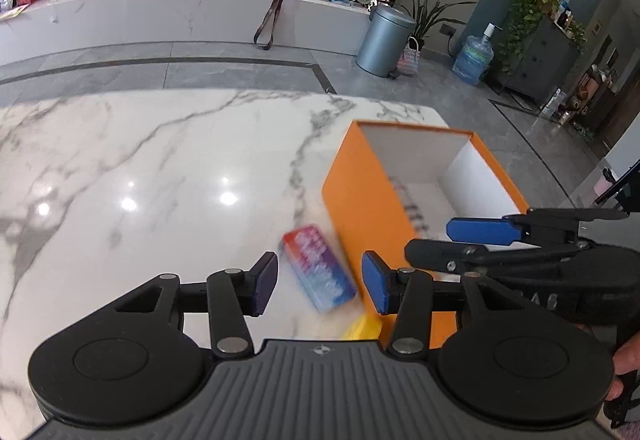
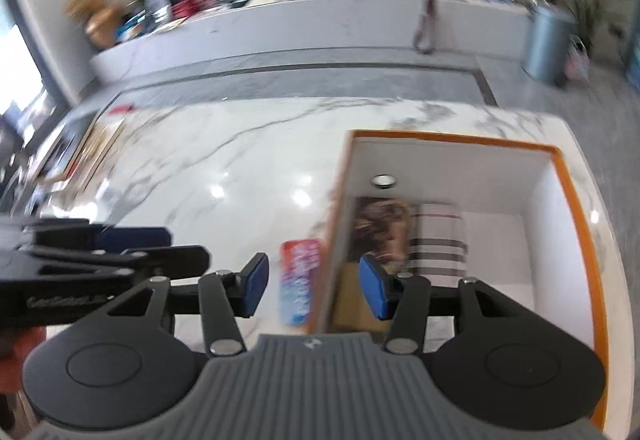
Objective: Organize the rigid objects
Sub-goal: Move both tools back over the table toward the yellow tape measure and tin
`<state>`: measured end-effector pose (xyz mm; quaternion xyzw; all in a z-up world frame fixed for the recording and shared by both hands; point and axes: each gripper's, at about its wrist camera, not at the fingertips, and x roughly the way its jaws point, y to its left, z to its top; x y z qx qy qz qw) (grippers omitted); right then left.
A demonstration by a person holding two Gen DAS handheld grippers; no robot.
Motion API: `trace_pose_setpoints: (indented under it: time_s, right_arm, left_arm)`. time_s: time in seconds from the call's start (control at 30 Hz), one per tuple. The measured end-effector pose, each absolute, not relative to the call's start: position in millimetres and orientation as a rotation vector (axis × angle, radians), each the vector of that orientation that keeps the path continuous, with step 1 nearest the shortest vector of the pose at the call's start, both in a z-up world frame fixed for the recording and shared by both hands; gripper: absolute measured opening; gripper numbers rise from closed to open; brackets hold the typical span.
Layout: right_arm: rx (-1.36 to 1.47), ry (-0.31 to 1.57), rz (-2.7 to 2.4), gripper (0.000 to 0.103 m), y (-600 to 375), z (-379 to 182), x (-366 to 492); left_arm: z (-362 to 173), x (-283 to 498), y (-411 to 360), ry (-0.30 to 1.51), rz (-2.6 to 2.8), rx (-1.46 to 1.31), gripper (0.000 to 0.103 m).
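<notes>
Black left claw [image 1: 319, 282] with blue pads; grey ribbed body; silver rivets.

Left gripper [image 1: 319, 282] jaws apart, empty, above red-blue packet [image 1: 318, 267] on marble table [image 1: 140, 168]; orange box [image 1: 372, 208] centre-right of frame.

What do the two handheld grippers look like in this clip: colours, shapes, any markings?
Both match: the left gripper and right gripper have black linkage fingers with silver pivot pins, blue rectangular pads, two round black discs either side, and a ribbed grey body with a small round emblem. The right gripper's side bears blurred, unreadable lettering. No cables or sleeves visible.
</notes>
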<state>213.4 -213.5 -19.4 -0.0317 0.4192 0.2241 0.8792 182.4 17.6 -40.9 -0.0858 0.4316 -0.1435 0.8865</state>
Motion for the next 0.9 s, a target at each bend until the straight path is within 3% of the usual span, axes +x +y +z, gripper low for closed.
trace_pose_setpoints:
  time_s: [0.47, 0.9]
  right_arm:
    - [-0.660, 0.829, 0.473, 0.055, -118, -69, 146]
    - [-0.845, 0.894, 0.407, 0.056, -103, -118, 157]
  left_arm:
    - [-65, 142, 60, 0.896, -0.287, -0.128, 0.062]
    - [-87, 140, 63, 0.952, -0.305, -0.122, 0.062]
